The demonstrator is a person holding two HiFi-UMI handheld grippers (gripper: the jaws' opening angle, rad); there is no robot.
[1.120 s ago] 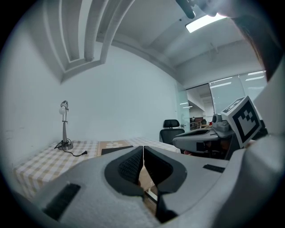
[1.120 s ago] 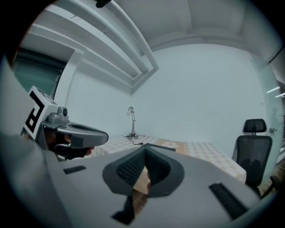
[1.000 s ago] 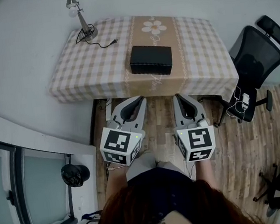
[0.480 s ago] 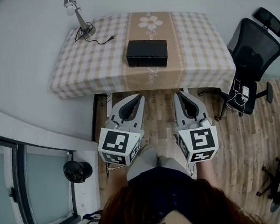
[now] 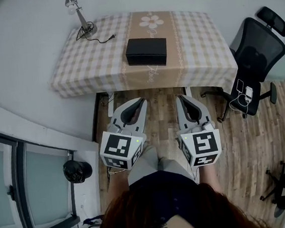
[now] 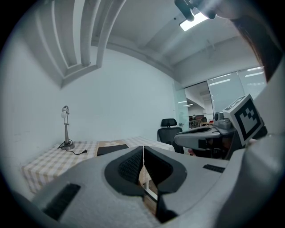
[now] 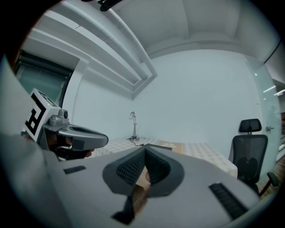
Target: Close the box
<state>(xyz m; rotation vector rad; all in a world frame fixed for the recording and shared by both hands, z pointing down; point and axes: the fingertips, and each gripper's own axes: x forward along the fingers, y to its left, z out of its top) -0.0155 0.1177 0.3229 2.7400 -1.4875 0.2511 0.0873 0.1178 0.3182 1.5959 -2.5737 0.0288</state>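
From where I stand, the person is back from the table with both tools held low and side by side, pointing at it. The left gripper has its jaws pressed together on nothing, and the right gripper is the same, pads meeting with only floor and table edge beyond them. The black box sits on the table well ahead of both tips, more in line with the left gripper than the right. Its top looks flat and level, so the lid seems to lie down. I'd judge this fits either a lid already shut or one merely resting and wanting a press, and from this far off I cannot tell which. Either way, empty jaws held together and tips level suit the spot, since a flat lid wants a push from above, not a pinch. The box's long axis runs crosswise to the way the grippers point, along the near table edge and a touch skewed, with a long side facing them
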